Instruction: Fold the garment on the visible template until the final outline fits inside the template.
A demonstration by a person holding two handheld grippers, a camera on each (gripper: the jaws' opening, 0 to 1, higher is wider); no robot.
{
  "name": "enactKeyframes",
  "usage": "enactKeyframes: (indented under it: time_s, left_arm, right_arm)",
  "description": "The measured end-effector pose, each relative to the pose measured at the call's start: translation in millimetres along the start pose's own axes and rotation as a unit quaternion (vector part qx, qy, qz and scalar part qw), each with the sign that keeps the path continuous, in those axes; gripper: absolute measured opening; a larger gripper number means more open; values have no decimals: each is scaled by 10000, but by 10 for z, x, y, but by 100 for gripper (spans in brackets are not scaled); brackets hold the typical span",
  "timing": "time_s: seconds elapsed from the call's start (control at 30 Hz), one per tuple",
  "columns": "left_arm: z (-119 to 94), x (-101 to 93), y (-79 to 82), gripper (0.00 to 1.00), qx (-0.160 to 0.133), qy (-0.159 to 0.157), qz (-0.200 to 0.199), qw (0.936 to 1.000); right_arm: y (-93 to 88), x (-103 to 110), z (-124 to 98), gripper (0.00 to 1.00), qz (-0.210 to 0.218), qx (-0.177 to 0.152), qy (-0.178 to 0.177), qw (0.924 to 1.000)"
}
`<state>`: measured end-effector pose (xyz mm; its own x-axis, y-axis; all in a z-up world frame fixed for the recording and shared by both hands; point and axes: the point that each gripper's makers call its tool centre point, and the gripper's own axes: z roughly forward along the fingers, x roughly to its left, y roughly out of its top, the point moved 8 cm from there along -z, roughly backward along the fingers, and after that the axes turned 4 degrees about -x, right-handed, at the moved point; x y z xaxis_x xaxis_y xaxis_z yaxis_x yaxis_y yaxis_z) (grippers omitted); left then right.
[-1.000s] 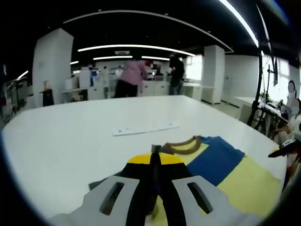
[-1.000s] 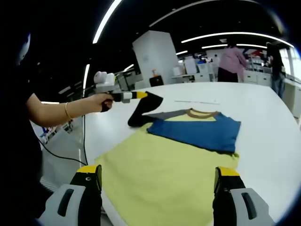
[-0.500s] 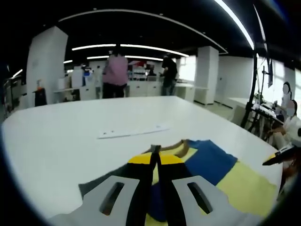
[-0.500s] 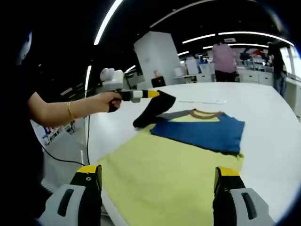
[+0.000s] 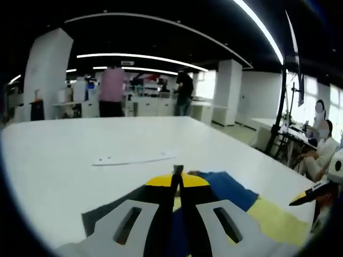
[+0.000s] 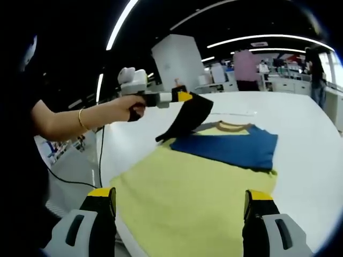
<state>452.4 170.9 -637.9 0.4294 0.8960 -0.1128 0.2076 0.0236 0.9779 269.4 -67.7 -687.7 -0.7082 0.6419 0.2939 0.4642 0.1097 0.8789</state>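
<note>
a: why was the dark sleeve [image 6: 188, 115] up in the air?

b: the left gripper [image 6: 181, 97] had it pinched. in the left gripper view the jaws were pressed together with a sliver of cloth showing between the tips, and the sleeve hung off them above the shirt [image 6: 203, 182]. my guess is it was being carried inward, over the blue part [image 6: 228, 150], to narrow the outline.

a: and the shirt itself?

b: it lay flat on the white desk [image 6: 300, 112], yellow body nearest the right gripper [image 6: 179, 206], blue band across the chest, brown collar [image 6: 235, 127] at the far end. i couldn't pick out any template under it.

a: what was the right gripper doing?

b: nothing yet. its jaws stood wide apart, holding nothing, just beside the near hem, with the yellow cloth lying between and beyond them. i'd say it waited there to take the hem or the other side next.

a: where did the shirt sit for the left one?

b: under and ahead of its tips, a bit to the right, blue then yellow. a pale strip [image 5: 134, 158] lay further out on the desk, well apart from the shirt.
</note>
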Motion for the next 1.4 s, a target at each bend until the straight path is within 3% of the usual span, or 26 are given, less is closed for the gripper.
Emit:
enactKeyframes:
  time_s: [0.93, 1.4]
  left_arm:
    - [387, -497, 15, 0, -45, -228, -76, 9997]
    - [542, -777, -50, 0, 34, -556, -80, 9984]
  right_arm:
    - [-68, -127, -73, 98, 200, -56, -205, 9996]
    - [-82, -140, -49, 98, 285, -98, -261, 9992]
